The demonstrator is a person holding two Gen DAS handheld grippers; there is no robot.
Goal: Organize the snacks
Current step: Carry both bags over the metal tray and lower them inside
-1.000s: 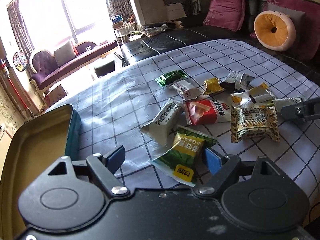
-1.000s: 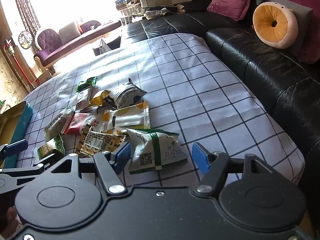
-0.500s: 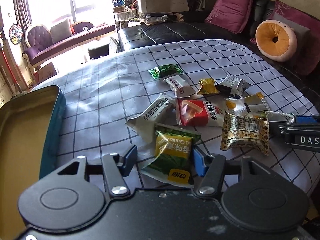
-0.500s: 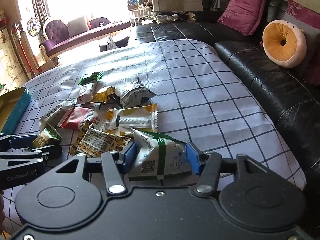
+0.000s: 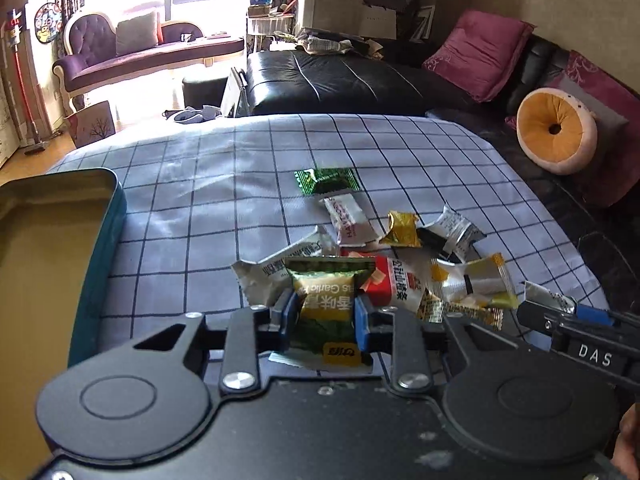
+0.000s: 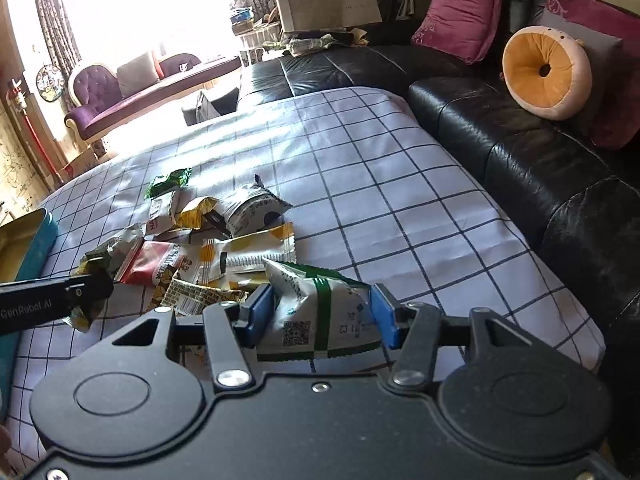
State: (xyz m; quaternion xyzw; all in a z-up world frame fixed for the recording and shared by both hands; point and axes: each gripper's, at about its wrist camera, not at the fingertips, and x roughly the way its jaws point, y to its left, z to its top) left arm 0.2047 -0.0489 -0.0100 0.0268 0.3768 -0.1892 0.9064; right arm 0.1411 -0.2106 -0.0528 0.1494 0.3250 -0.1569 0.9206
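Checked blue-and-white cloth (image 5: 224, 208) covers the table, with a black leather sofa (image 6: 520, 152) at the far and right sides.

Between the blue pads of the left gripper (image 5: 325, 316) sits a green and yellow snack packet (image 5: 326, 300), crinkled foil printed upside down with "Garlic"; the jaws are closing and the pads already squeeze its sides. Lettering reading "GenRobot.AI" runs along this gripper's side in the right wrist view.

Near the right edge of the pile, the right gripper (image 6: 318, 314), marked "DAS", pinches a puffy white packet with a green stripe (image 6: 316, 316); a QR code and the print "C2" show on it.

Just beyond lie a red packet (image 5: 390, 284), a white one lettered "HAV" (image 5: 350, 220), a gold wrapper (image 5: 402, 228) and, farthest, a glossy green one (image 5: 326, 181). An open teal tin (image 5: 108, 216) with a gold inside stands at the left.
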